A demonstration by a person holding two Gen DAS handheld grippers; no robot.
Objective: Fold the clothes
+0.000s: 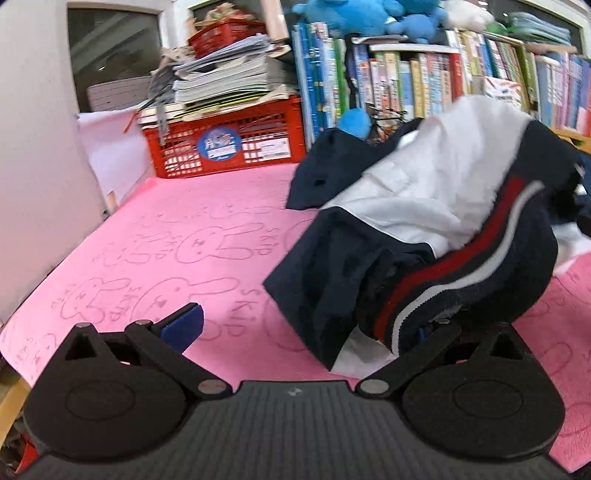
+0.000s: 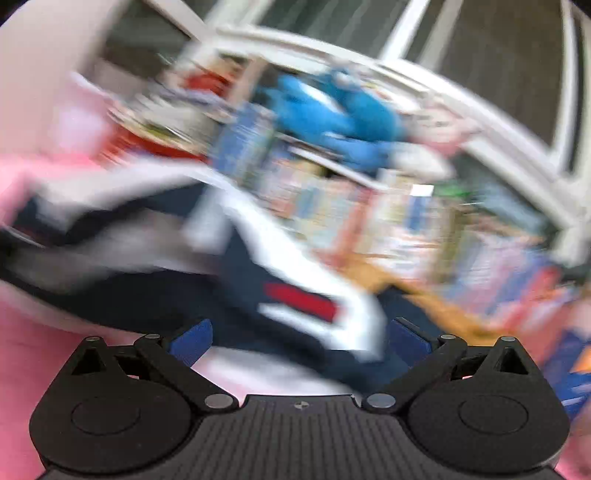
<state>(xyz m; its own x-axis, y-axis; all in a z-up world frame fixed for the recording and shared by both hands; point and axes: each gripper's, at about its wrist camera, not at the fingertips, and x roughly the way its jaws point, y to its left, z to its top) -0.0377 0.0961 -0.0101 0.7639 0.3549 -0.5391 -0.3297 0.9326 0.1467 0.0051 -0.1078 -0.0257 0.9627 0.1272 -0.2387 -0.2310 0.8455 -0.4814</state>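
A crumpled navy and white garment (image 1: 424,199) with a red and white stripe lies heaped on the pink bunny-print blanket (image 1: 166,229), right of centre. My left gripper (image 1: 306,328) is open wide at the heap's near edge. Its left pad (image 1: 183,326) shows bare over the blanket, while the striped fold drapes over the right finger and hides its pad. The right wrist view is heavily blurred. There my right gripper (image 2: 299,343) is open, both blue pads (image 2: 192,345) showing, with the same garment (image 2: 236,295) lying just beyond and between them on the blanket (image 2: 29,350).
A red crate (image 1: 229,144) loaded with stacked papers stands at the blanket's far edge. Beside it a bookshelf (image 1: 424,85) full of books runs to the right, with blue plush toys (image 1: 369,16) on top. A pale wall (image 1: 33,147) closes off the left side.
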